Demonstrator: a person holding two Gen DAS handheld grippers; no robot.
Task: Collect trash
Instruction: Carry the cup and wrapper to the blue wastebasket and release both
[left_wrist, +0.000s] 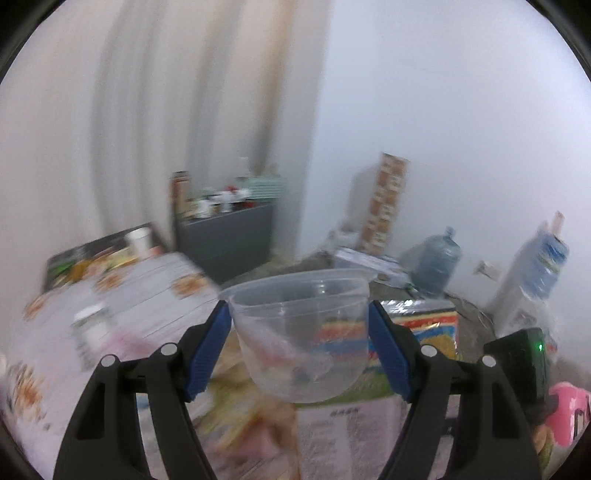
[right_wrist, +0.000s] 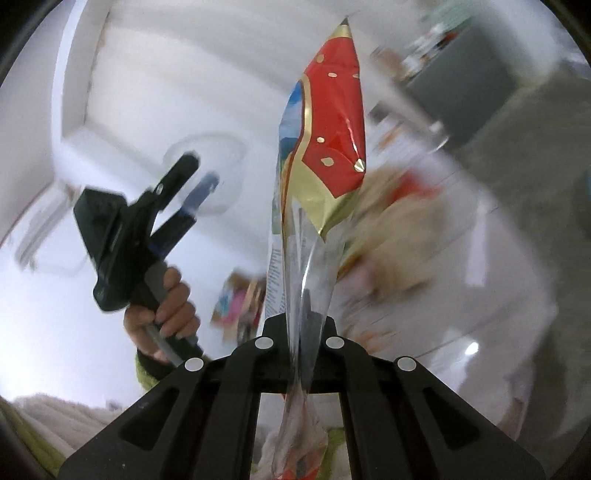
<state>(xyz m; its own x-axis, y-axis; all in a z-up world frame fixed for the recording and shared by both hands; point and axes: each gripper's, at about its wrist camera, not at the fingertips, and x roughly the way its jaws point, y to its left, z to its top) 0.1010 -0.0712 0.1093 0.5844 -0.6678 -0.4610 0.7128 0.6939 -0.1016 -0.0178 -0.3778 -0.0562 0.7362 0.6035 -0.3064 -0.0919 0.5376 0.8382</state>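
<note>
My left gripper is shut on a clear plastic bowl, its blue pads pressing both sides below the rim. The bowl hangs upright in the air above a patterned table. In the right wrist view my right gripper is shut on a crumpled red, gold and silver snack wrapper, which stands up between the jaws. A hand holds the left gripper at the left of that view, with the bowl blurred at its tip.
The table carries a white cup, a small jar and colourful wrappers. A grey cabinet with clutter stands at the back. Water jugs and a dispenser stand along the right wall.
</note>
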